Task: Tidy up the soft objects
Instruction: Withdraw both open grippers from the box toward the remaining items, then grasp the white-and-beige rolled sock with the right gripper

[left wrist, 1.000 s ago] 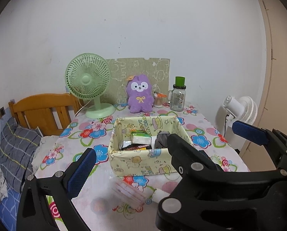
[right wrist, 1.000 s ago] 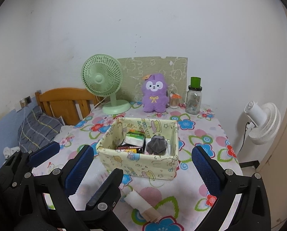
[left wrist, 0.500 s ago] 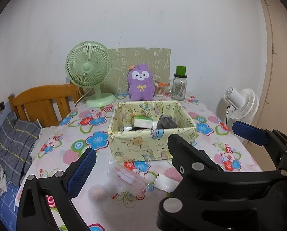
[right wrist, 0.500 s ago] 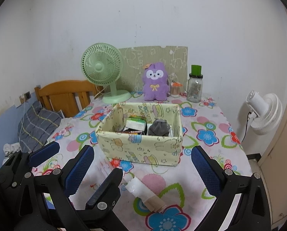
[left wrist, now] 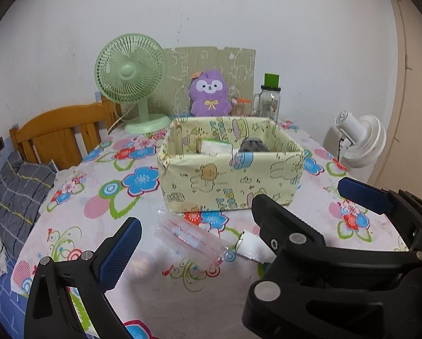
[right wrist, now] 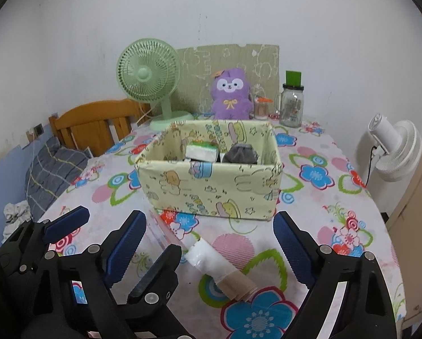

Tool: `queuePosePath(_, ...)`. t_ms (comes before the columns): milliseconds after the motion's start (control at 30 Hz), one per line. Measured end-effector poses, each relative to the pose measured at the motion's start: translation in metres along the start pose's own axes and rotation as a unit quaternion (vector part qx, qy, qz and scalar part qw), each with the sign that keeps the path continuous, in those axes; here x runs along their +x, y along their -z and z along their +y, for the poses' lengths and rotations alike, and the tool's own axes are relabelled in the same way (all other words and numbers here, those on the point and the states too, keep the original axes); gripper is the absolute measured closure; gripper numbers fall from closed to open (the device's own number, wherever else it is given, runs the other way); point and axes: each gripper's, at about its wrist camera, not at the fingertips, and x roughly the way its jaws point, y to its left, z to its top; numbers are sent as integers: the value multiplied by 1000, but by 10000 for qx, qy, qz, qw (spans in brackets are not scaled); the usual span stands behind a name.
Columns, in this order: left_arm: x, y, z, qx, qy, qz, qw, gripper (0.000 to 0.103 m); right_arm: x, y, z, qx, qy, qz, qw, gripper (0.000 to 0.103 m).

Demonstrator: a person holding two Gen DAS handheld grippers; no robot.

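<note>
Both wrist views low, near, facing the box [left wrist: 230,180], table [right wrist: 338,197] shared

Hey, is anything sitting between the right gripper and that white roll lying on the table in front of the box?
Nothing visible blocks it. The right gripper is open, and the white roll lies on the table between its fingers. The fabric box stands beyond the roll, and the left gripper is off to the side.

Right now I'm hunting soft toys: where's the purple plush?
The purple plush stands at the table's far edge, behind the fabric box, between the green fan and the glass jar.
</note>
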Motion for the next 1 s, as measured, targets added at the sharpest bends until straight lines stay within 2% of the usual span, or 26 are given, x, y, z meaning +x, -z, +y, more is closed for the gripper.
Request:
queuePosePath(700, 44, 41, 11, -93, -12, 669, 9977, 0, 51, 40, 0, 52, -5, 706, 9975, 13)
queuePosePath(1000, 58, 49, 9, -121, -55, 894, 9959, 1, 71, 48, -8, 159, 13, 1025, 9946, 21)
